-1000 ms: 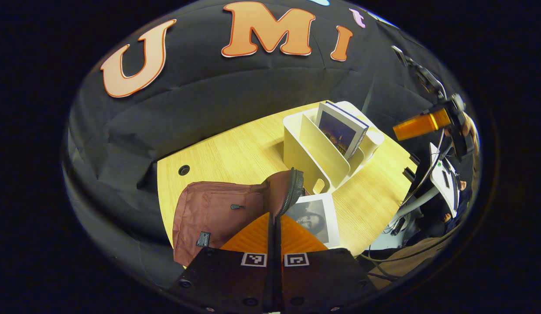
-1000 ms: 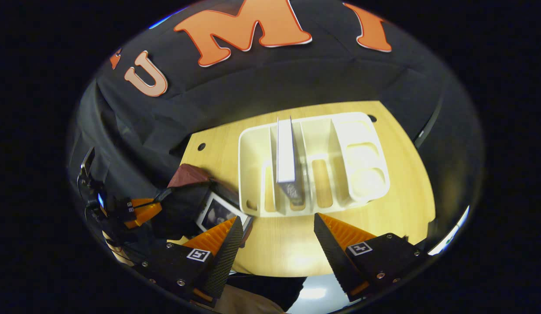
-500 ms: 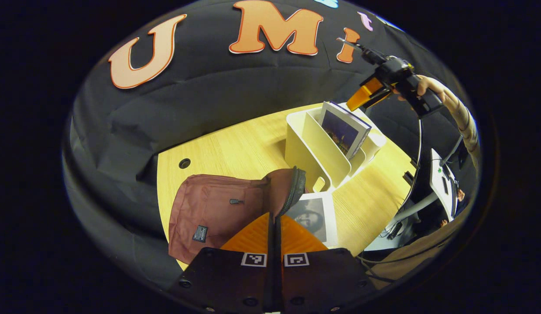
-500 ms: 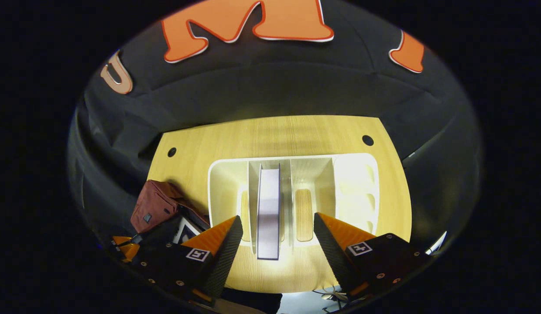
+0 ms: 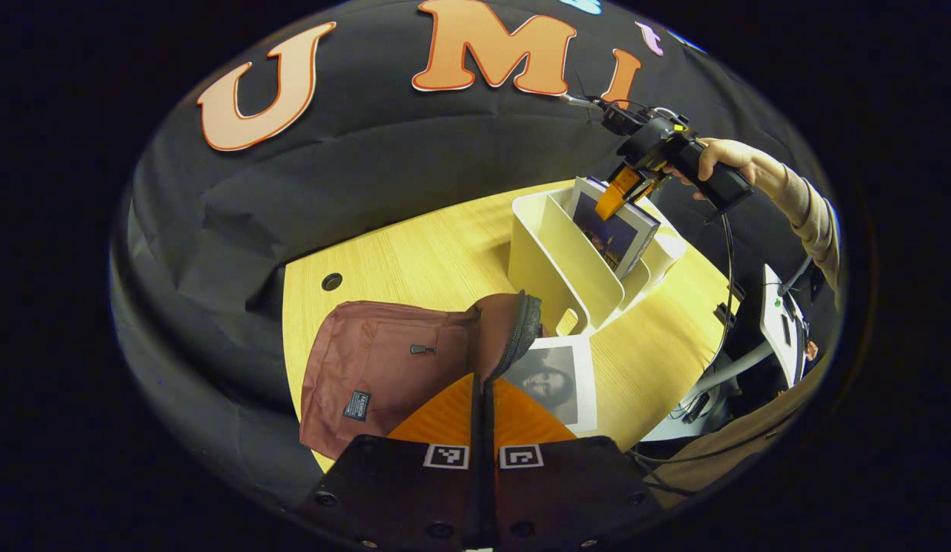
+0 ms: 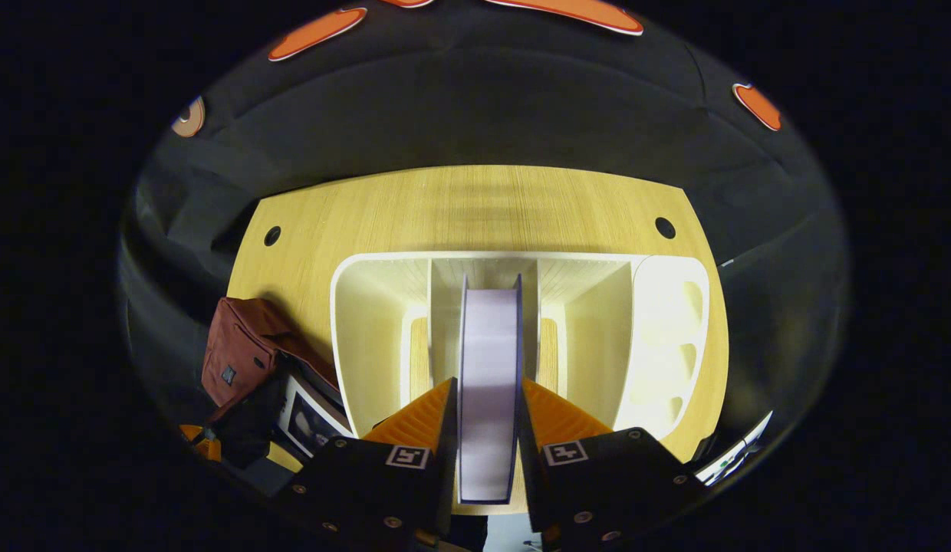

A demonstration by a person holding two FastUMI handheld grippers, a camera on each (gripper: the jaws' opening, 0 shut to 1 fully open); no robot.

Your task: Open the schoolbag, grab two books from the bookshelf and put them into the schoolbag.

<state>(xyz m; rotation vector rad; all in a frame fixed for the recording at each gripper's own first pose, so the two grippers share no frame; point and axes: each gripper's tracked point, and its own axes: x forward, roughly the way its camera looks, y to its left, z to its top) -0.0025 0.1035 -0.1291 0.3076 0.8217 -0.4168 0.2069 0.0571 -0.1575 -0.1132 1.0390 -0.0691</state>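
The right gripper pinches the book across its thickness at the top edge, a finger flat against each cover. The book stands in a middle slot of the shelf, which sits near the desk's far edge. It looks stiff and fairly thick, probably heavy enough to swing if held at one corner, so a grip near the middle of the top edge suits it; glossy covers may slip. The left gripper is pressed together on the bag's zipper rim, holding the soft mouth up near the desk's front edge, where another book lies half inside.
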